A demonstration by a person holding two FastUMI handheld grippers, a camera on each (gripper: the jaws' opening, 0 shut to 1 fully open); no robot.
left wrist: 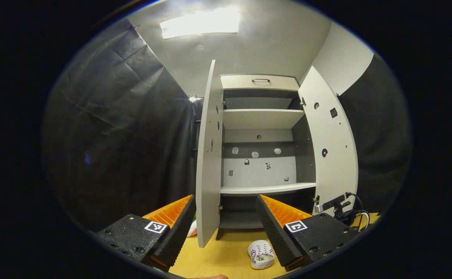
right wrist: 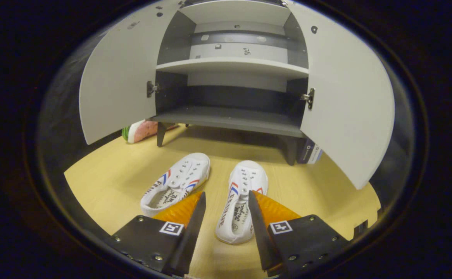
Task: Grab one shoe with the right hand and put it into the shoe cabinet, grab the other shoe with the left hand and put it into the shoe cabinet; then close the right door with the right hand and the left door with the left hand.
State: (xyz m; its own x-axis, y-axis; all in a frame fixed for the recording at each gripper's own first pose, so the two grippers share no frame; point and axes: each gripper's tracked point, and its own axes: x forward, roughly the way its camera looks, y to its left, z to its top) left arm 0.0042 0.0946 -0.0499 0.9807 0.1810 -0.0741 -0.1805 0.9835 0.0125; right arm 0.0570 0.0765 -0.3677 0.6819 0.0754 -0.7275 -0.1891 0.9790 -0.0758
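Observation:
Two white canvas shoes with red and blue stripes lie on the wooden floor in front of the shoe cabinet (right wrist: pixel 230 118). In the right gripper view the right shoe (right wrist: pixel 241 201) lies between my right gripper's (right wrist: pixel 226 201) open fingers, its heel toward me. The left shoe (right wrist: pixel 177 182) lies just left of it, beside the left finger. Both cabinet doors stand open: left door (right wrist: pixel 113 89), right door (right wrist: pixel 346 108). In the left gripper view my left gripper (left wrist: pixel 224 207) is held higher, open and holding nothing, facing the cabinet (left wrist: pixel 263 188). One shoe (left wrist: pixel 261 254) shows below it.
A pink and green object (right wrist: pixel 140 131) lies on the floor behind the left door. A dark box (right wrist: pixel 309 152) stands by the cabinet's right leg. Cables and a power strip (left wrist: pixel 344 209) sit at the cabinet's right side. The bottom shelf (right wrist: pixel 226 116) holds nothing.

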